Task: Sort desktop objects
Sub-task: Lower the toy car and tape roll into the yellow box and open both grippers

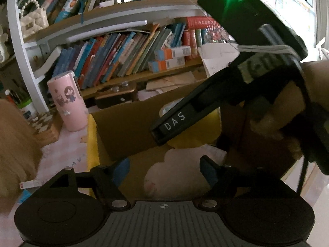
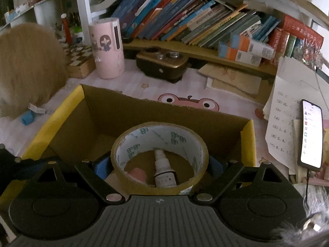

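A cardboard box (image 2: 248, 142) with yellow edges stands open on the pink desk mat. My right gripper (image 2: 158, 165) hovers over it, shut on a wide roll of brown tape (image 2: 144, 187), with a blue pad against each side. Through the roll's hole I see a small white bottle (image 2: 164, 170) and a pink item (image 2: 137, 175) lying in the box. My left gripper (image 1: 164, 170) is open above the box (image 1: 123, 127). A pale pink-white soft object (image 1: 170, 175) lies below its pads, which do not press on it. A hand holds the right gripper's finger (image 1: 174, 123) just ahead, with the tape's yellow edge (image 1: 195, 138) under it.
A pink tumbler (image 2: 107, 49) and a chequered wooden box (image 2: 79, 61) stand behind the cardboard box on the left. A dark brown device (image 2: 162, 65) sits under the bookshelf (image 2: 185, 20). Papers and a lit phone (image 2: 311, 133) lie to the right. A tan furry mass (image 2: 26, 61) fills the left.
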Demonstrator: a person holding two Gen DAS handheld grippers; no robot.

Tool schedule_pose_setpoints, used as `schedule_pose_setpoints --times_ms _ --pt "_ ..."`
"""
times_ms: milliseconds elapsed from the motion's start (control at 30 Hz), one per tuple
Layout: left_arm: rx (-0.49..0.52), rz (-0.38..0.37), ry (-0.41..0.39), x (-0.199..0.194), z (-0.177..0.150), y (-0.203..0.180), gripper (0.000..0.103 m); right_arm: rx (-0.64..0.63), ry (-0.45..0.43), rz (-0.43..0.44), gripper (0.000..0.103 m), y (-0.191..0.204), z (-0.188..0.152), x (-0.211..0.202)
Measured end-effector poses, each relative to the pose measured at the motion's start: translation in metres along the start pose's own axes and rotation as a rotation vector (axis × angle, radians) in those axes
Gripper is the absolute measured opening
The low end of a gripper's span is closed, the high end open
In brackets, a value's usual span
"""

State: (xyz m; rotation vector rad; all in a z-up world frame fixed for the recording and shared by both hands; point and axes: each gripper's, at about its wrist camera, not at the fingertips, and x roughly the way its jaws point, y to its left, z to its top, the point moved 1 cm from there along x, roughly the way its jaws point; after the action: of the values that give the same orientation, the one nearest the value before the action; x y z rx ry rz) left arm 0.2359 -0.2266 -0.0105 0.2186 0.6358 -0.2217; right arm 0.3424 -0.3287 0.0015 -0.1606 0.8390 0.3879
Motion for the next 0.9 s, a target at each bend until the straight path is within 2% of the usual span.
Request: schedule_pose_setpoints --times_ms 167,267,433,700,900 --pt "-0.015 0.011 -0.007 -0.005 0.0 0.002 0.079 0.014 0.023 -0.003 0.09 -0.002 0.006 0.01" --pt "-0.023 0.014 -0.016 -0.008 -0.001 0.003 0.084 0.017 0.035 -0.001 0.091 -0.002 0.007 0.015" --pt "-0.034 0.014 -0.032 -0.013 -0.001 0.005 0.085 0.05 0.053 0.028 0.092 -0.002 0.006 0.017" --pt "-0.051 0.019 -0.053 -0.023 -0.001 0.01 0.086 0.02 -0.032 0.008 0.094 0.004 0.004 -0.009" --pt "-0.077 0.027 -0.078 -0.04 -0.002 0.014 0.087 0.04 -0.129 -0.004 0.094 0.008 -0.001 -0.042"
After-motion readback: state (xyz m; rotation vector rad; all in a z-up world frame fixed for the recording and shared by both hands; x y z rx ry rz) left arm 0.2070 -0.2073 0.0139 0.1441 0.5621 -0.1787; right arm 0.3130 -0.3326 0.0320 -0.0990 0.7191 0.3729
